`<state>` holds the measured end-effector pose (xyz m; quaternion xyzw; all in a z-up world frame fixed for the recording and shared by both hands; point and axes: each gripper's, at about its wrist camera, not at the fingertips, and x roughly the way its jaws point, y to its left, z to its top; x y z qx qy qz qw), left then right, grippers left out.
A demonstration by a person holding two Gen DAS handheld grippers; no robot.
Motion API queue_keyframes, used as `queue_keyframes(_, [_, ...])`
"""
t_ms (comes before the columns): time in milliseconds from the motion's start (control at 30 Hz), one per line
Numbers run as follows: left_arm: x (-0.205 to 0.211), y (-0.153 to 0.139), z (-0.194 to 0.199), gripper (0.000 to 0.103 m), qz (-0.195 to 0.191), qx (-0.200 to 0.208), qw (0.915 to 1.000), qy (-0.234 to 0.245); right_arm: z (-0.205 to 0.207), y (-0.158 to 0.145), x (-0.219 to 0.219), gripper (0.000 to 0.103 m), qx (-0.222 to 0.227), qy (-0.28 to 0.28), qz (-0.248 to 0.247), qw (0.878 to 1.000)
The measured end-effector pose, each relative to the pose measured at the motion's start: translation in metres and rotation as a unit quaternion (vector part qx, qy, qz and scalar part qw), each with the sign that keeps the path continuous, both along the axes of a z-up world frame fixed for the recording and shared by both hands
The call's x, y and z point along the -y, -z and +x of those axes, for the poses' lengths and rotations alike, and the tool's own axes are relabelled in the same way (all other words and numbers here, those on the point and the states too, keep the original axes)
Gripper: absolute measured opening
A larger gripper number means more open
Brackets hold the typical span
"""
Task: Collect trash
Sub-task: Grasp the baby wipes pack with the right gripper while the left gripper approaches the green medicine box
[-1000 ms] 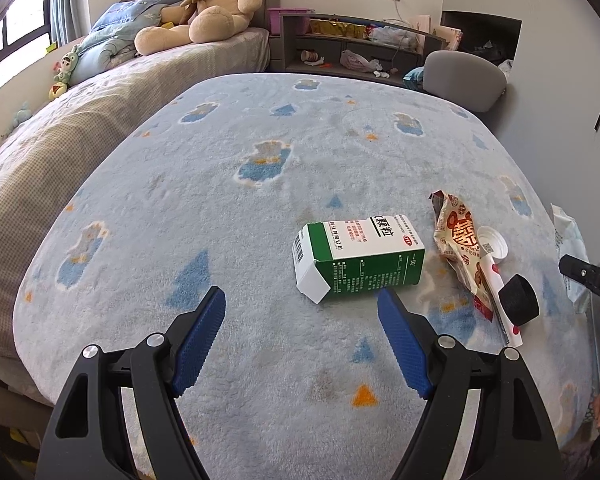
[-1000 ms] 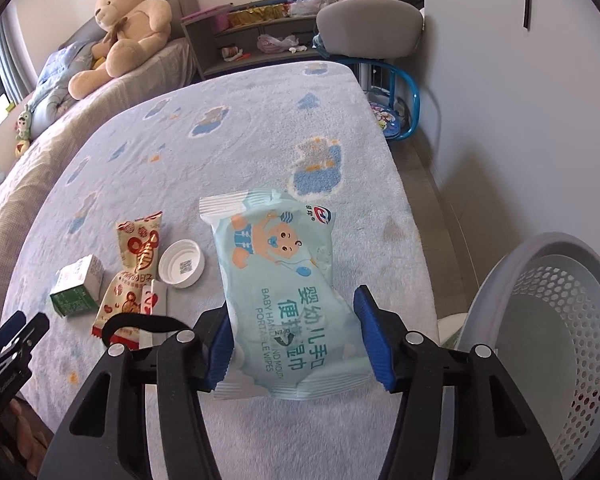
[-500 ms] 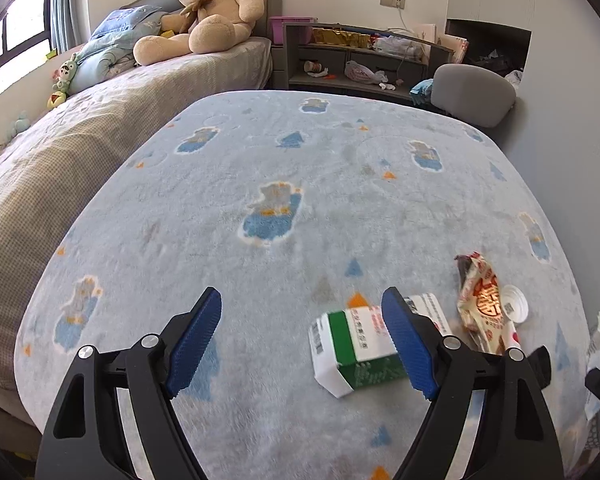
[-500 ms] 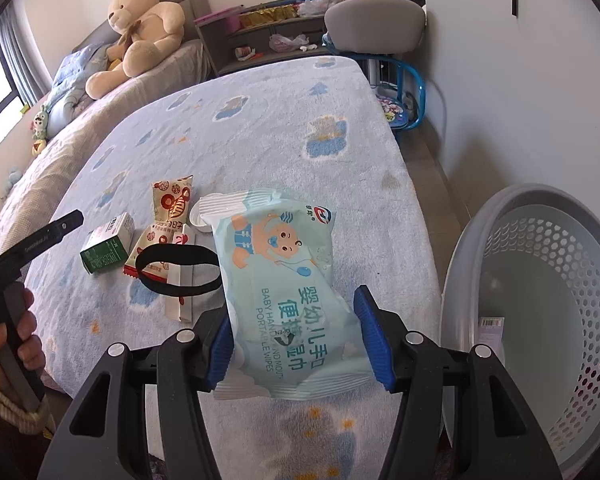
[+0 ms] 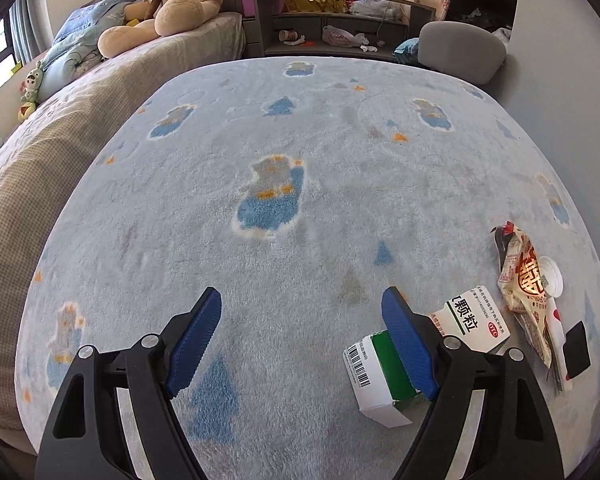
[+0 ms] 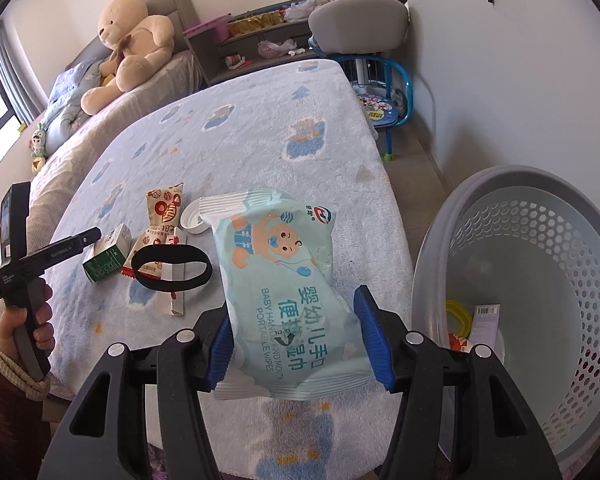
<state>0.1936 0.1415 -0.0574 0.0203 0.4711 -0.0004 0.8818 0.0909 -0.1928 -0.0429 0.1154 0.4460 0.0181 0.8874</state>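
Bedroom, pale blue fleece blanket (image 5: pixel 300 160). Right gripper (image 6: pixel 298 336) clamps light-blue baby-wipes pack (image 6: pixel 284 280), grey perforated plastic basket (image 6: pixel 540 280) beside. Left gripper (image 5: pixel 304 340) spread wide, empty; green-white cardboard box (image 5: pixel 384 376) behind its right finger.

Right tongs (image 6: pixel 297 336) clamped on a wipes pack (image 6: pixel 284 280) at lower centre, grey basket (image 6: pixel 440 248) at right, green box (image 6: pixel 107 255), snack wrappers (image 6: pixel 165 210), white cap (image 6: pixel 192 219) and black band (image 6: pixel 172 268) on blanket (image 6: pixel 260 136) at left, left tongs (image 6: pixel 52 254) at far left.
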Motion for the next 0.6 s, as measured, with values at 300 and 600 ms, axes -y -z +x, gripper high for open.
queue_keyframes(300, [0.004,-0.001,-0.035,0.079,-0.013,-0.011,0.9999,0.001,-0.010,-0.004,0.001,0.055,0.008,-0.002,0.006,1.000])
queue_keyframes(600, [0.020,-0.009,-0.077,0.079,-0.031,-0.008,0.9994,0.008,-0.024,-0.007,0.005,0.055,0.016,-0.001,0.013,1.000])
